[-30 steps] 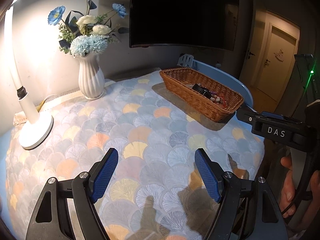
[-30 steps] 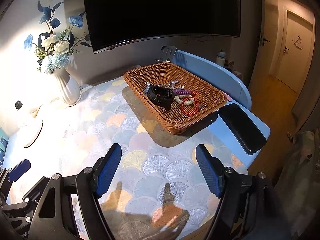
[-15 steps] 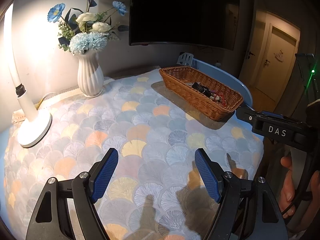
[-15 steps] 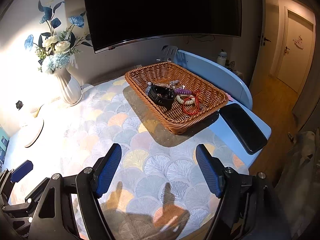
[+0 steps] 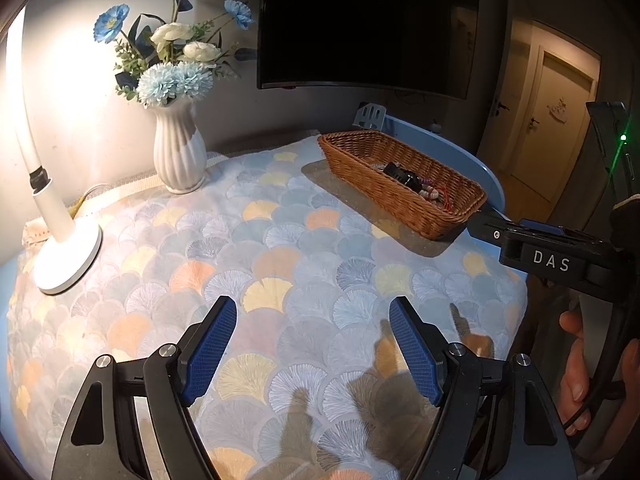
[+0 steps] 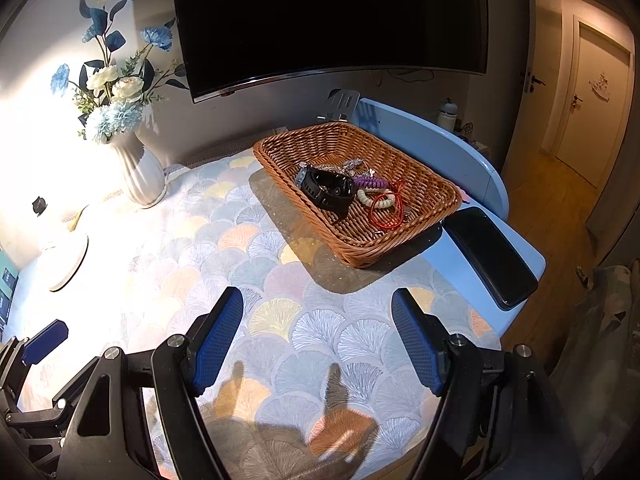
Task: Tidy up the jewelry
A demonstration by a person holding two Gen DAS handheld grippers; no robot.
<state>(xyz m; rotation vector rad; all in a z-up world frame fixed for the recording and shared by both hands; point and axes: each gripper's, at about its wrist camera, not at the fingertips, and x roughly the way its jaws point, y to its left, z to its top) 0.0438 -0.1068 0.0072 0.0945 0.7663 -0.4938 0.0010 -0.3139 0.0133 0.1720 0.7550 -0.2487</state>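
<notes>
A brown wicker basket stands at the far right of the table. In it lie a black watch, a purple coil band, a beige bead bracelet, a red cord and a silvery chain. My left gripper is open and empty, low over the patterned cloth, well short of the basket. My right gripper is open and empty, in front of the basket. The right gripper's body shows in the left wrist view.
A white vase of blue and white flowers stands at the back left. A white lamp base sits at the left. A black phone lies right of the basket. A dark screen hangs behind.
Both grippers have drifted slightly back and left from the basket; both stayed open and empty. Nothing on the table moved.
</notes>
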